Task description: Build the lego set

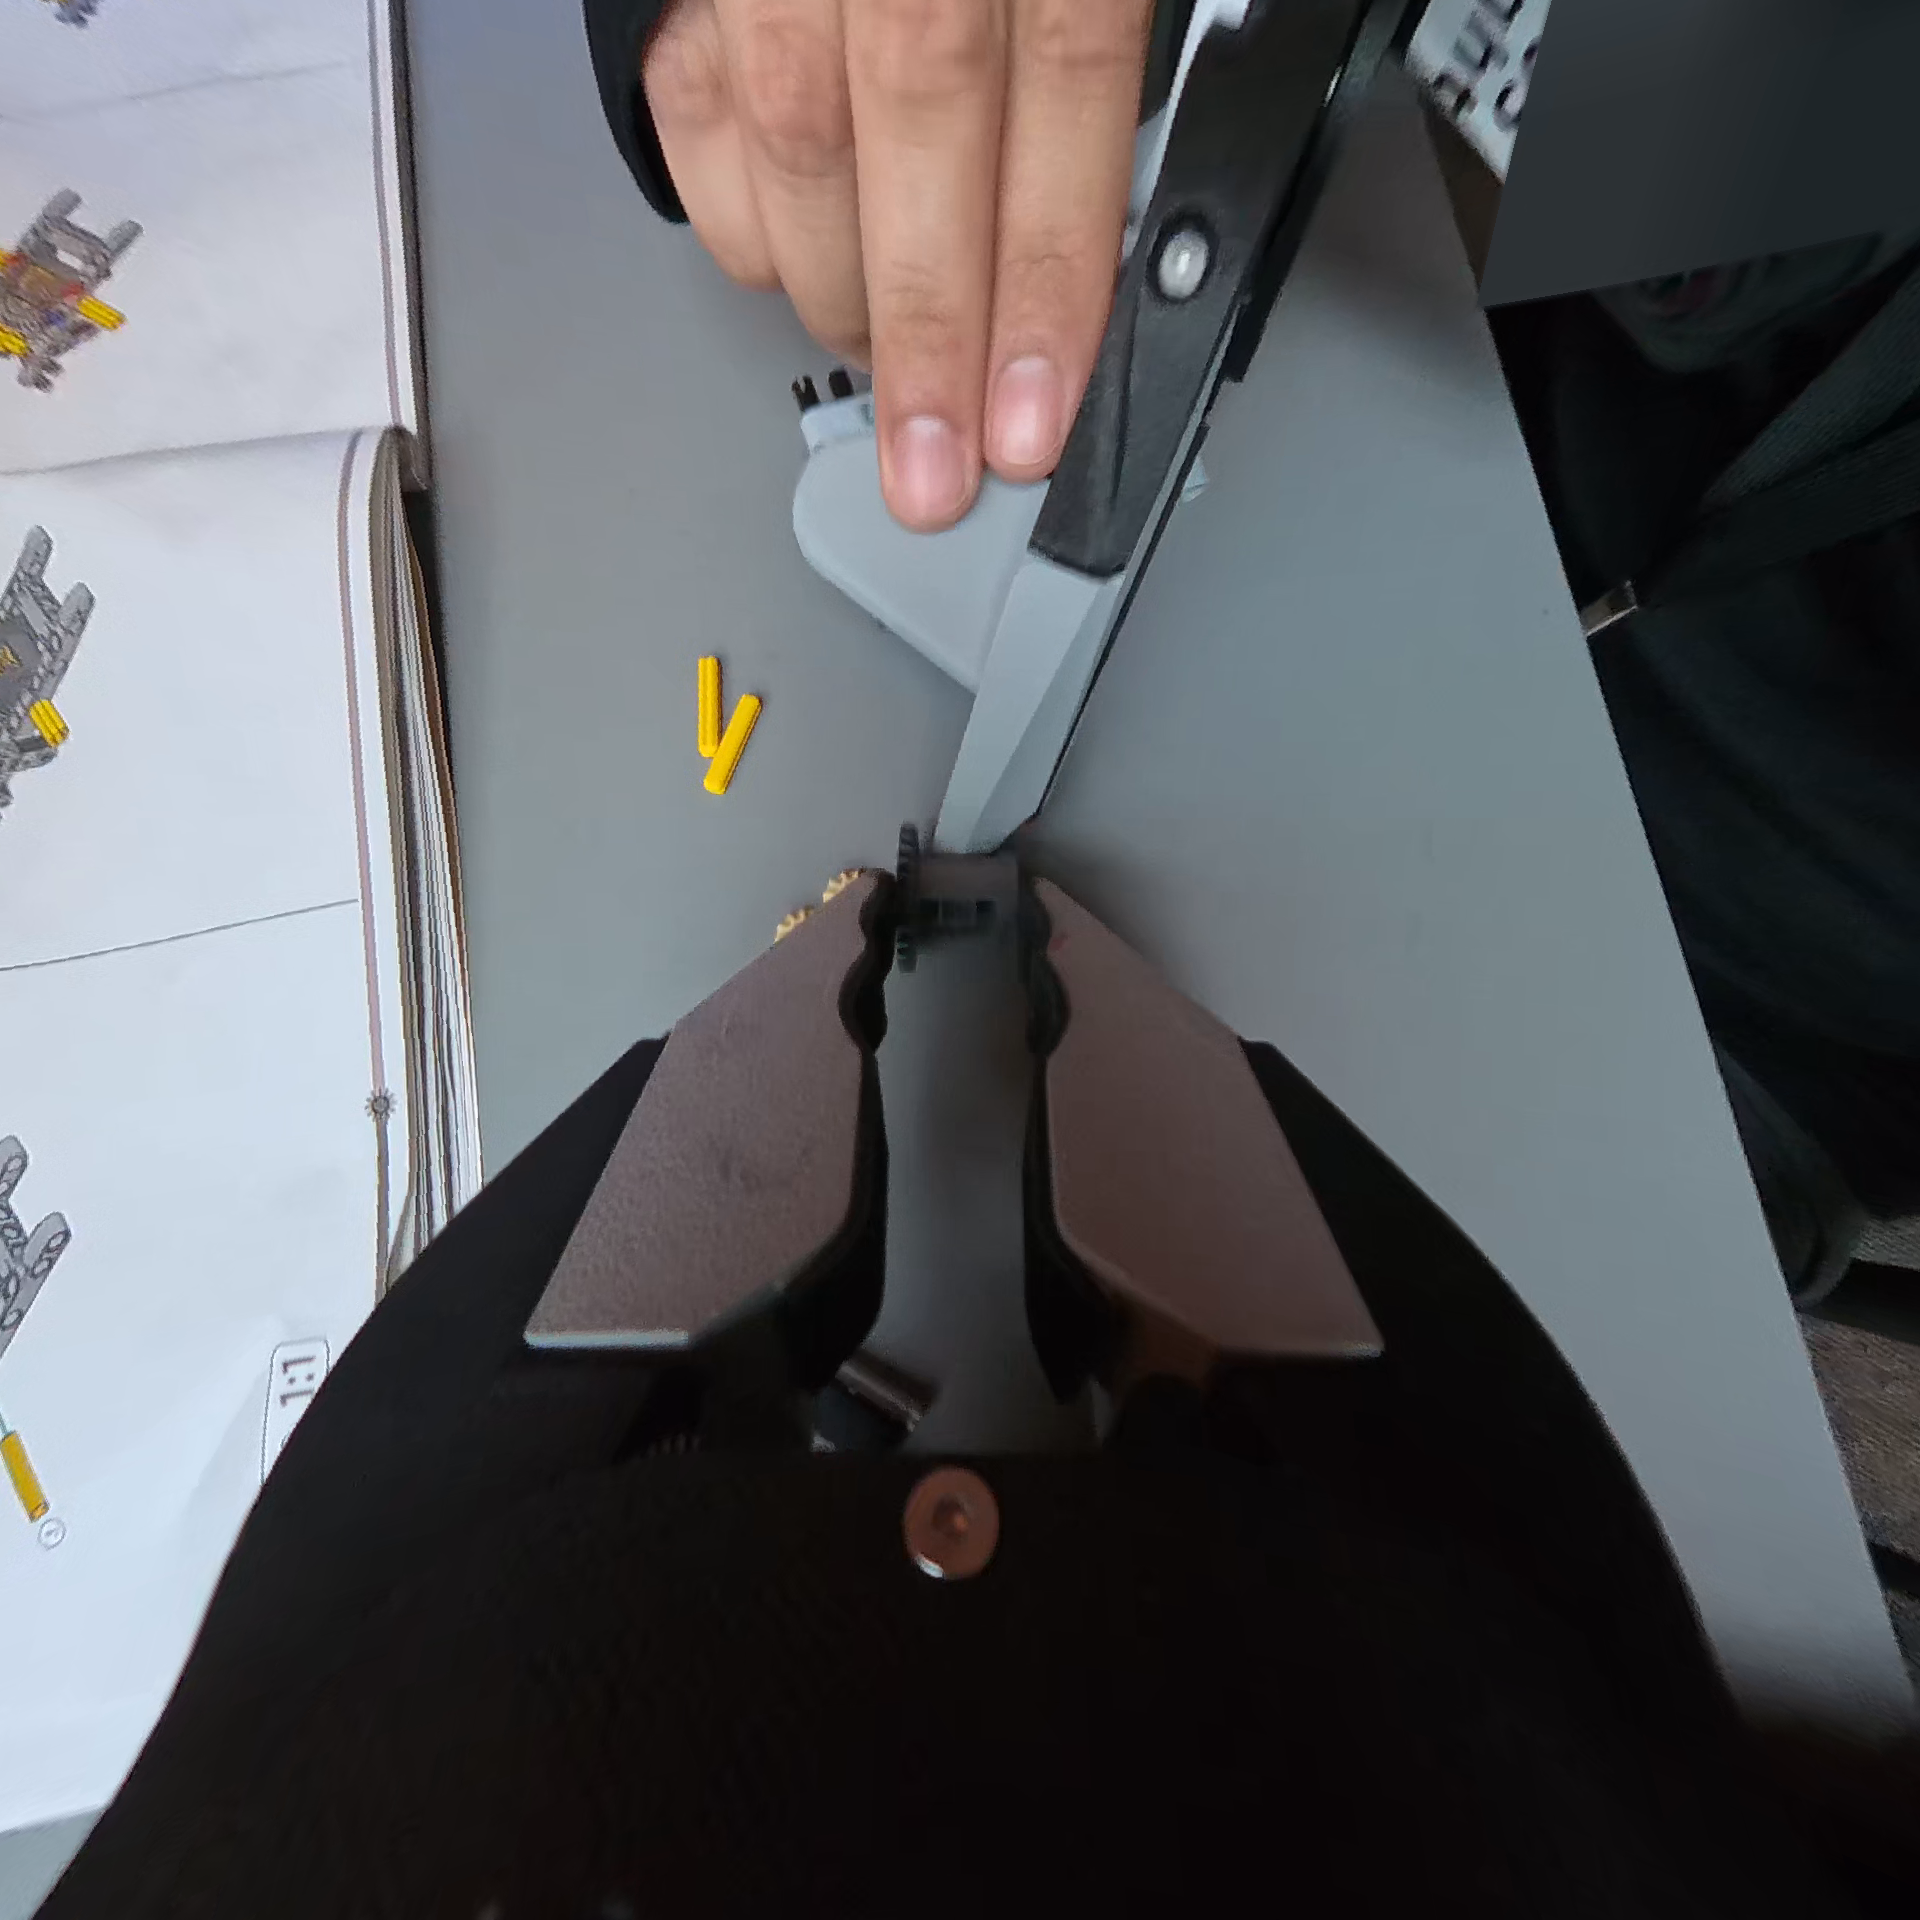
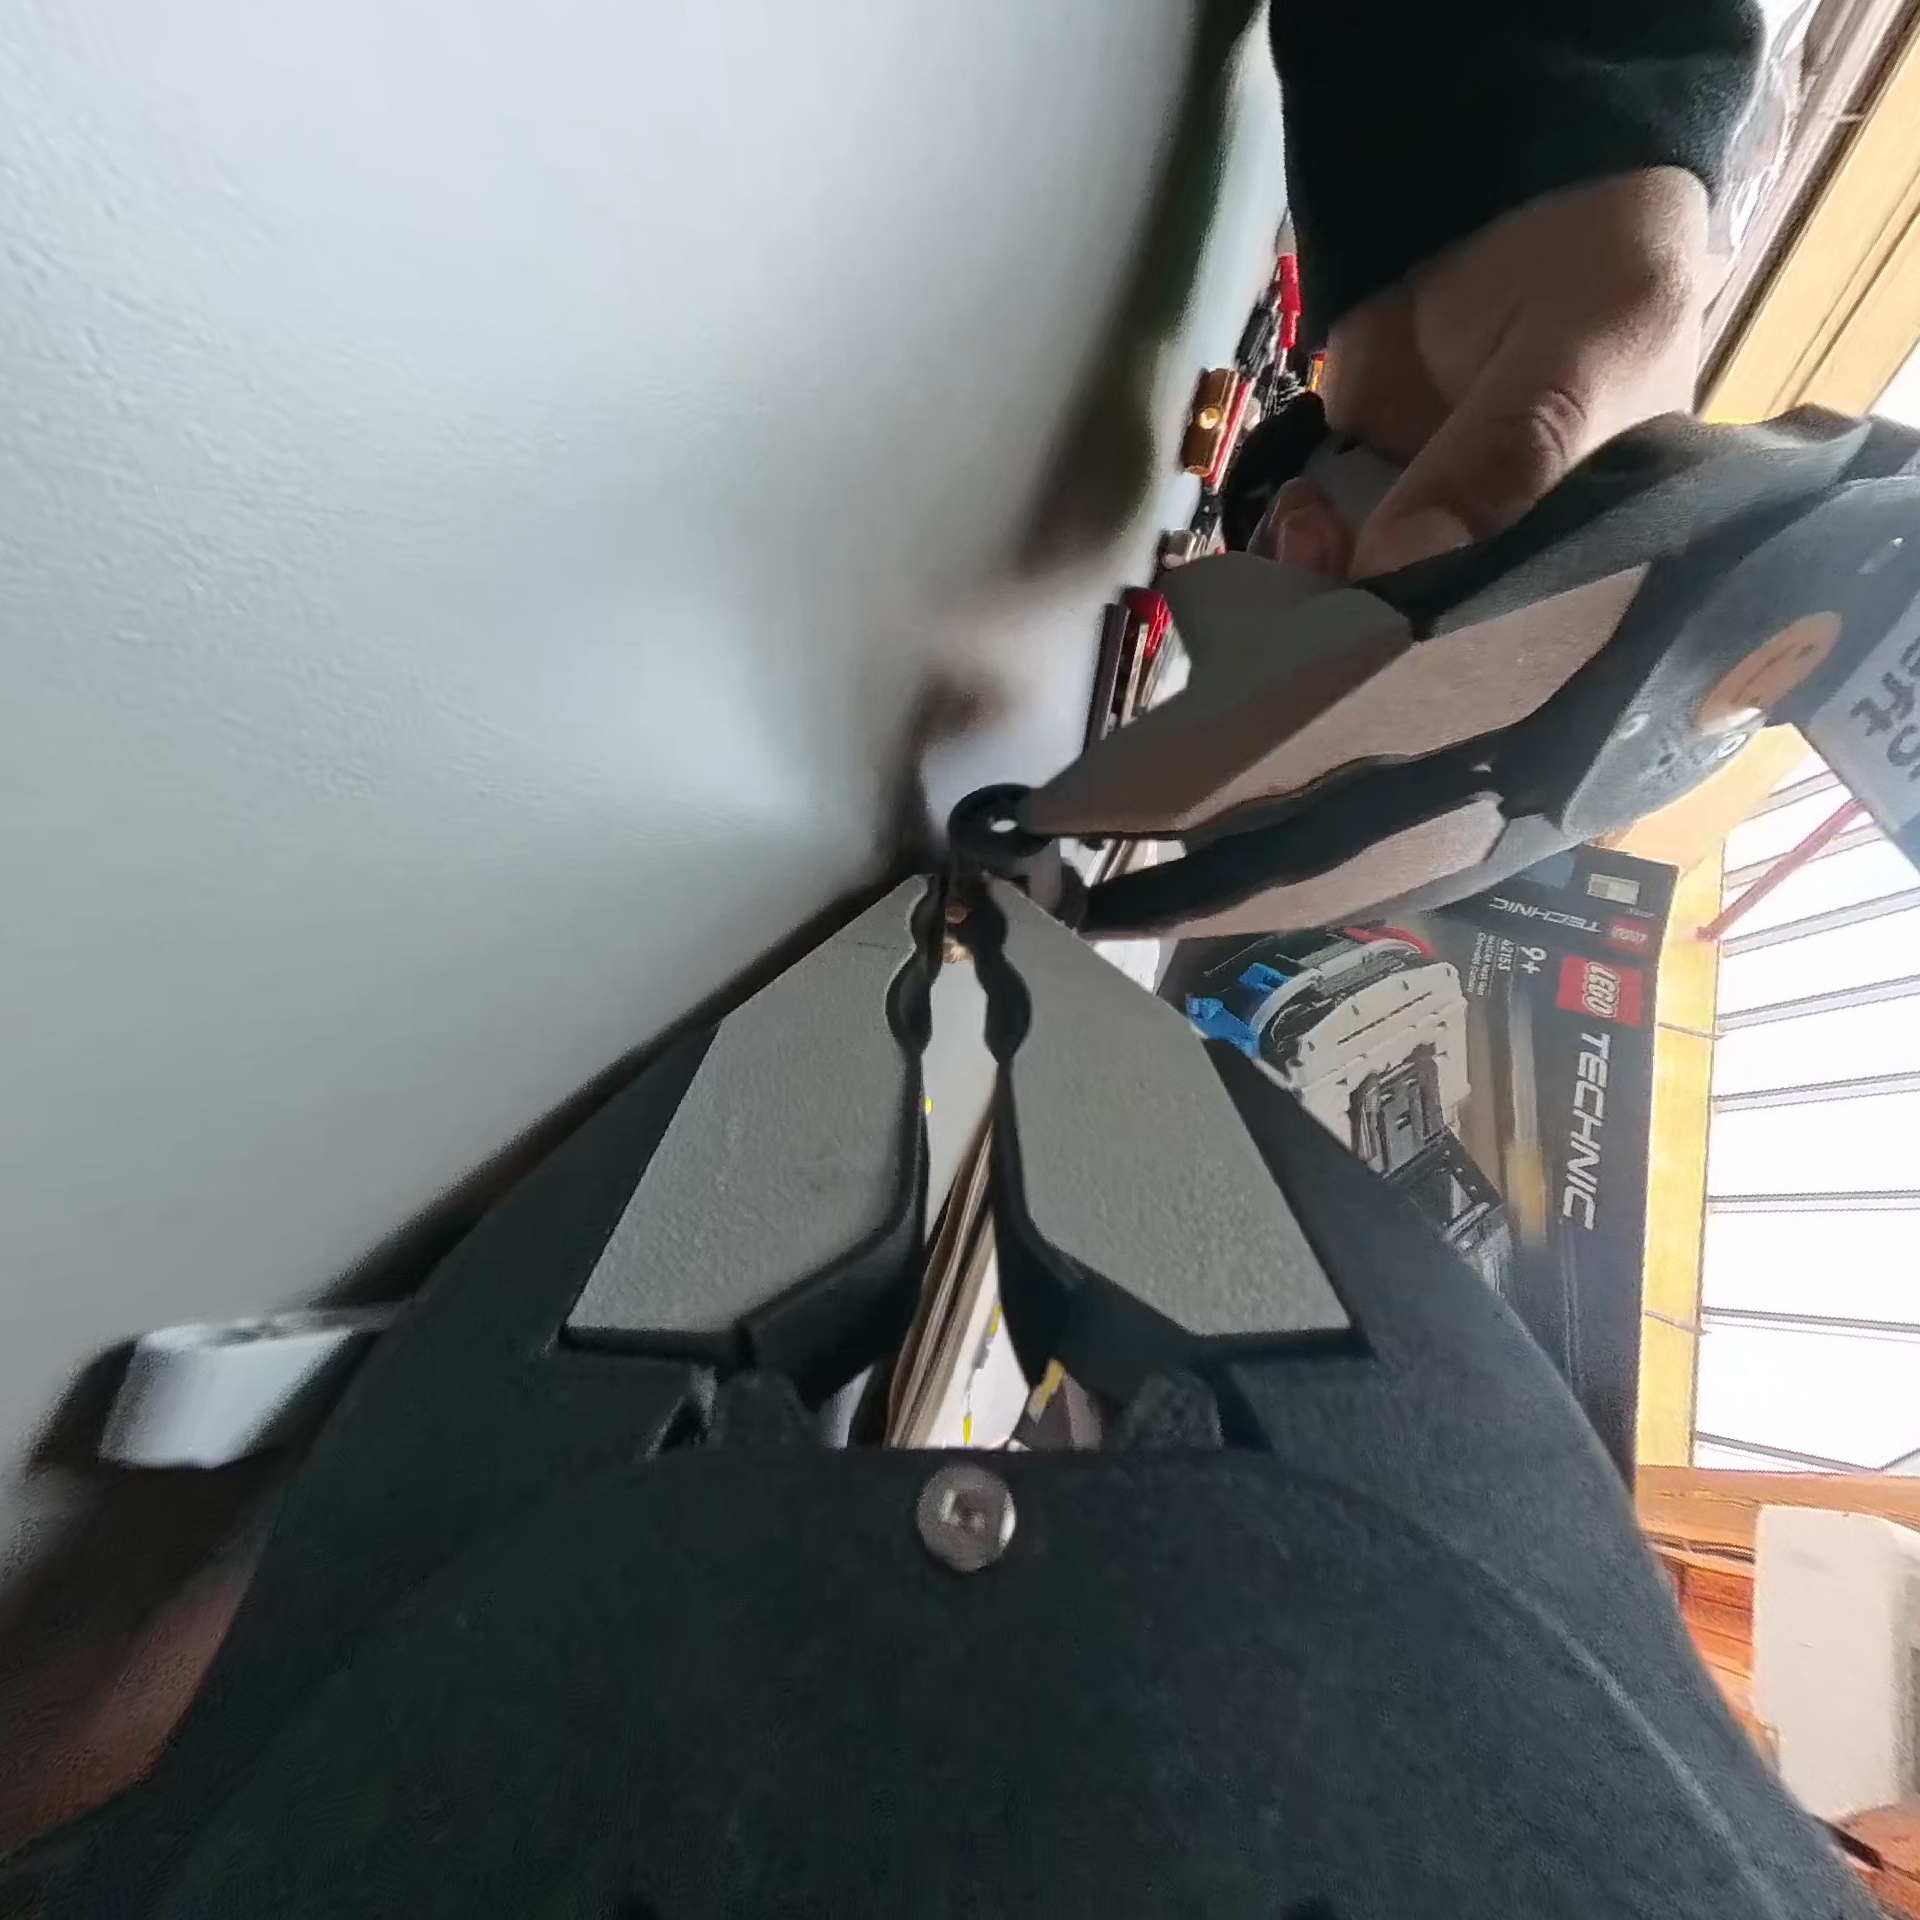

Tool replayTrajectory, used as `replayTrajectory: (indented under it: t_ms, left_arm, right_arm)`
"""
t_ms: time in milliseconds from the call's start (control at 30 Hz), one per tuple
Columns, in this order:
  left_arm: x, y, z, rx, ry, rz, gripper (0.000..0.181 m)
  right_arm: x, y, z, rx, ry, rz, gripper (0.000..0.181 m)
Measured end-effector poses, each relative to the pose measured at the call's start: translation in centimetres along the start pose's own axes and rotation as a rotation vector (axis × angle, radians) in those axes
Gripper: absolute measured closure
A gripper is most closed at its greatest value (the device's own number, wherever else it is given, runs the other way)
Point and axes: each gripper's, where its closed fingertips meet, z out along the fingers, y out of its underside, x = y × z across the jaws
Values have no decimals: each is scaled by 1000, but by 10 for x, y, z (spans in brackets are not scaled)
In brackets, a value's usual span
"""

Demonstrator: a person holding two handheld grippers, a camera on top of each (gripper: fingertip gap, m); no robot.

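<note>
My left gripper [image 1: 961,904] is shut on a black gear piece [image 1: 935,916] held above the grey table [image 1: 1299,935]. My right gripper [image 2: 961,914] has its jaws nearly together on a small tan piece [image 2: 956,925]. The two grippers meet tip to tip. In the left wrist view the right gripper [image 1: 977,831] comes down from above onto the black piece. In the right wrist view the left gripper [image 2: 1049,857] comes in from the right with the black gear piece [image 2: 987,821]. Tan gear teeth [image 1: 831,894] peek out behind my left finger.
Two yellow axle pieces [image 1: 727,727] lie on the table. An open instruction booklet [image 1: 208,727] lies at the left. A person's hand [image 1: 935,260] holds the right gripper. A dark set box [image 2: 1507,1091] stands at the right, with loose parts [image 2: 1216,416] beyond. My two grippers' fingertips are within a few centimetres of each other.
</note>
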Motion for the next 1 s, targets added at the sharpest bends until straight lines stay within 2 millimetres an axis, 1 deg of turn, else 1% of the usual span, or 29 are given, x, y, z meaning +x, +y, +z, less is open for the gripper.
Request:
replayTrajectory:
  t_ms: [67, 167, 467, 700, 800, 900, 1000]
  left_arm:
    - [0, -5, -2, 30, 5, -6, 161]
    - [-2, 2, -3, 11, -6, -8, 161]
    - [-1, 6, -6, 45, 20, -15, 161]
    - [2, 9, -9, 63, 36, -14, 161]
    - [1, 11, -12, 64, 39, -37, 161]
    - [0, 18, -16, 51, 40, -49, 161]
    - [-1, 24, -13, 6, 22, -40, 161]
  right_arm:
    - [0, 0, 0, -3, 13, -20, 180]
    - [0, 4, 0, -13, 16, -27, 180]
    - [3, 6, -1, -19, 27, -26, 180]
    - [4, 0, -4, 7, 27, -9, 180]
    - [3, 2, -2, -6, 28, -14, 180]
    - [5, 2, -1, -13, 40, -5, 180]
    - [7, 2, -1, -8, 43, 4, 180]
